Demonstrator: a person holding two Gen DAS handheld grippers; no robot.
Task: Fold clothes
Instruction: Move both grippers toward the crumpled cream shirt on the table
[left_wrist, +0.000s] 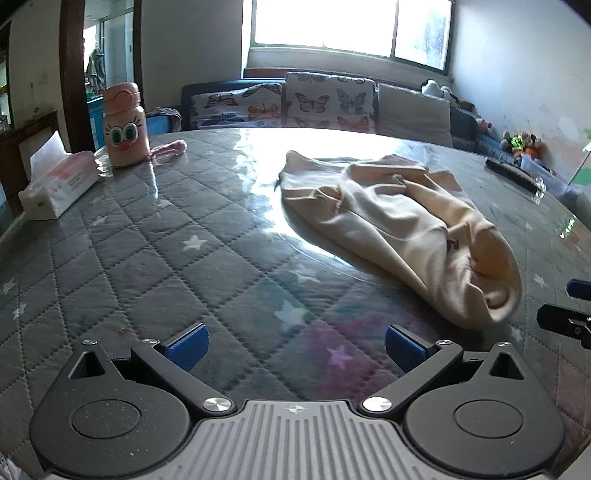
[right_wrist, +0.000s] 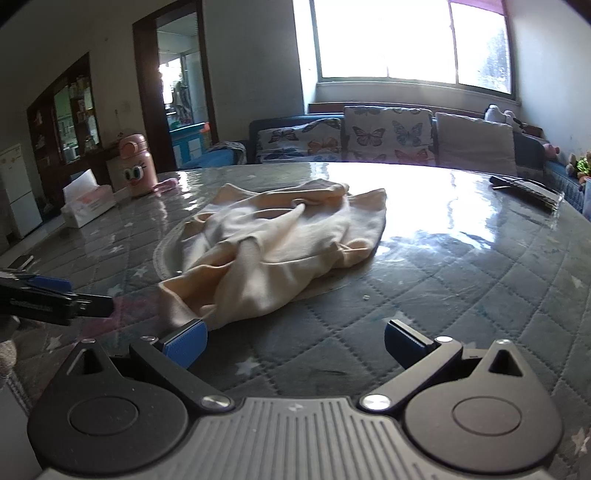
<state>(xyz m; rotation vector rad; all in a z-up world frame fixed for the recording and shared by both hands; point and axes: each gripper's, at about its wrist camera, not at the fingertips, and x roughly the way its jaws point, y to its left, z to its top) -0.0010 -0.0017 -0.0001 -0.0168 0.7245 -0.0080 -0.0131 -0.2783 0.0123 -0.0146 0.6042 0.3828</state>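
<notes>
A cream garment (left_wrist: 402, 225) lies crumpled on the table (left_wrist: 184, 258), whose quilted grey cover with white stars sits under a glossy clear sheet that catches the window light. In the left wrist view the garment is ahead and to the right of the left tool (left_wrist: 295, 347), well apart from its fingers; the tool is released, its blue pads (left_wrist: 188, 345) spread wide over bare quilt with nothing between them. In the right wrist view the garment (right_wrist: 280, 251) lies ahead and to the left of the right tool (right_wrist: 295, 343), which is also released and empty, its pads wide apart. The near hem of the garment comes down just beside the right tool's left pad (right_wrist: 186, 341); whether cloth and pad touch cannot be told. The left tool shows at the left edge of that view (right_wrist: 55, 299), near the garment's near corner. At the far left of the table stand a pink bottle (left_wrist: 123, 125) with a cartoon face and, nearer the edge, a tissue box (left_wrist: 55, 184). A dark flat object (left_wrist: 513, 175) lies at the far right edge. Beyond the table are a sofa with butterfly cushions (left_wrist: 317, 103) and a bright window (left_wrist: 347, 26).
</notes>
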